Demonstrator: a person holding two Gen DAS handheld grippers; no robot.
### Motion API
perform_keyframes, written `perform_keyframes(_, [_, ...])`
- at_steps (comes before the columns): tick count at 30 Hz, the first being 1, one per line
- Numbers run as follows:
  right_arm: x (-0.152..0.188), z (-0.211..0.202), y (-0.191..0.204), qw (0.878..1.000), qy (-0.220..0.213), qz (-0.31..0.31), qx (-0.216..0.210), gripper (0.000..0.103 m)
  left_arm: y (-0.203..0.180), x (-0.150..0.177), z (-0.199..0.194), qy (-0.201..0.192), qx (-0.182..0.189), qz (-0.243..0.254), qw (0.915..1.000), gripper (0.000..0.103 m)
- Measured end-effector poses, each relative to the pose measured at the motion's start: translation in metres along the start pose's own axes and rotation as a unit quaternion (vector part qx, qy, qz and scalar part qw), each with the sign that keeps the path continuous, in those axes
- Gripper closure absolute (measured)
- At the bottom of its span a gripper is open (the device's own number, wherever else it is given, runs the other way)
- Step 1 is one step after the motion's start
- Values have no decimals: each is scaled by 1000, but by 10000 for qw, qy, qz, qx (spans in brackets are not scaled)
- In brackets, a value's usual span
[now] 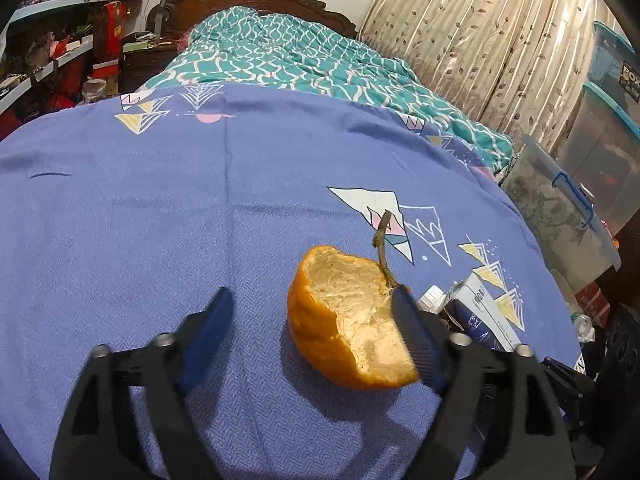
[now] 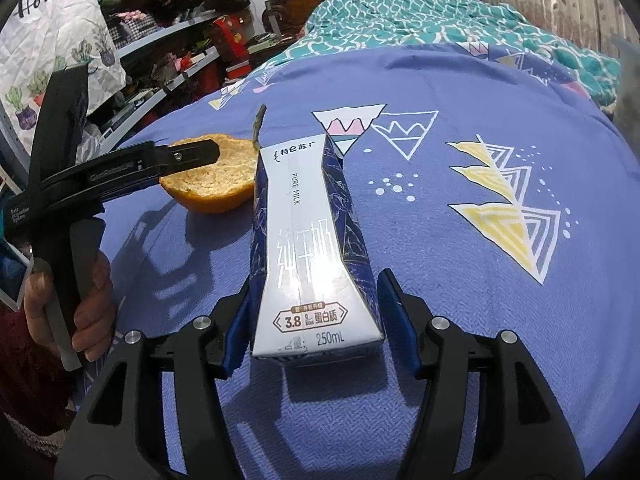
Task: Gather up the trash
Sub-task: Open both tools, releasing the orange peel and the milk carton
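Note:
An orange peel half (image 1: 348, 320) with a twig stem (image 1: 382, 240) lies on the blue bed sheet (image 1: 160, 200). My left gripper (image 1: 316, 312) is open around it; the right finger (image 1: 416, 340) touches the peel's edge, the left finger (image 1: 208, 328) stands apart. It also shows in the right wrist view (image 2: 212, 184), with the left gripper's finger (image 2: 192, 156) over it. A crushed blue and white milk carton (image 2: 312, 248) lies lengthwise between the pads of my right gripper (image 2: 316, 324), which is open around it with small gaps. The carton shows in the left wrist view (image 1: 480, 316).
A teal patterned quilt (image 1: 300, 56) lies at the far end of the bed. Clear storage boxes (image 1: 560, 216) and a curtain (image 1: 480, 40) stand at the right. Cluttered shelves (image 2: 160, 40) stand at the left. A small white-capped bottle (image 1: 432, 296) lies beside the carton.

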State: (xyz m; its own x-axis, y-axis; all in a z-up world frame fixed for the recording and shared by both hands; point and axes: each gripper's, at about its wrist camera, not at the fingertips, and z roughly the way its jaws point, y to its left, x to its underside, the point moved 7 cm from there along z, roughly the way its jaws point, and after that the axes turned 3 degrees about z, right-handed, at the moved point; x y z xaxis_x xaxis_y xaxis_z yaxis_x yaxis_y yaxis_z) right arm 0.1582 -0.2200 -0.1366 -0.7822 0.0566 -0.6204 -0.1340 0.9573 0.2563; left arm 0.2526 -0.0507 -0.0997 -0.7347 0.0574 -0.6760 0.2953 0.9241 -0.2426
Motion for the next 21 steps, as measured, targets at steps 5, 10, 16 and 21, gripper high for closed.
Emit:
perform_keyframes(5, [0, 0, -1, 10000, -11, 45, 10, 39, 4, -2, 0, 23, 82, -107, 9999, 14])
perform_keyframes(10, [-1, 0, -4, 10000, -18, 73, 17, 37, 7, -2, 1, 35, 136, -204, 9997, 11])
perform_keyframes(16, [-1, 0, -5, 10000, -19, 79, 29, 36, 7, -2, 0, 25, 127, -172, 9998, 11])
perform_keyframes(21, [-2, -1, -6, 9999, -37, 101, 35, 36, 4, -2, 1, 28, 106, -63, 9999, 10])
